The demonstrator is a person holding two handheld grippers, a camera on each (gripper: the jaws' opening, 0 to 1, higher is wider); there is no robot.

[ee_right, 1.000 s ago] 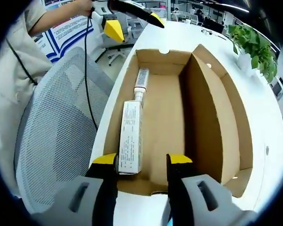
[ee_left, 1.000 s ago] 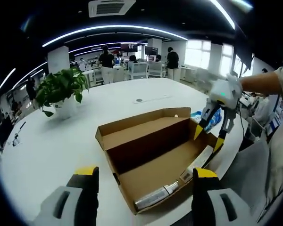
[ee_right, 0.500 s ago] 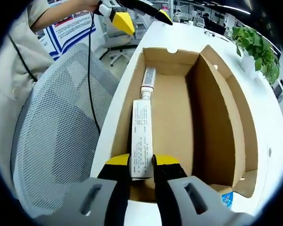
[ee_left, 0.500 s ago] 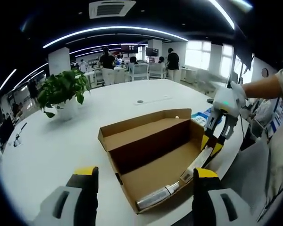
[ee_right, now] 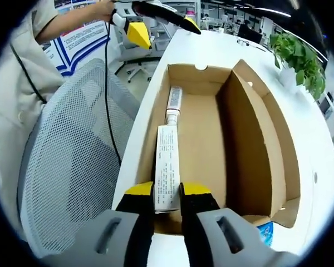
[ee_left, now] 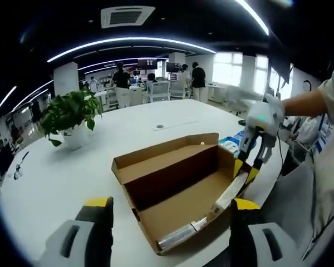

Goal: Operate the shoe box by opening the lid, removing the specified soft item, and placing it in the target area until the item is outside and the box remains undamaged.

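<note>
An open brown cardboard shoe box [ee_left: 156, 167] lies on the white table [ee_left: 61, 172], its lid [ee_right: 267, 139] folded back. Inside along one wall lies a long white tube [ee_right: 167, 161] printed with small text, its cap end [ee_left: 175, 238] pointing toward my left gripper. My right gripper [ee_right: 167, 190] is shut on the tube's flat end; in the left gripper view the right gripper [ee_left: 245, 169] reaches down into the box's far corner. My left gripper [ee_left: 171, 203] is open, hovering before the box's near end with nothing between its fingers; the right gripper view has the left gripper [ee_right: 164, 28] past the box's far end.
A potted green plant [ee_left: 72, 111] stands on the table beyond the box. A blue packet [ee_left: 231, 143] lies by the box's corner. A grey mesh chair [ee_right: 61, 183] sits at the table edge beside the box, with a black cable [ee_right: 107, 100] hanging over it. People stand far back.
My right gripper closed from open onto the tube's flat end and still holds it there. The left gripper stayed open; its view shifted only slightly.
</note>
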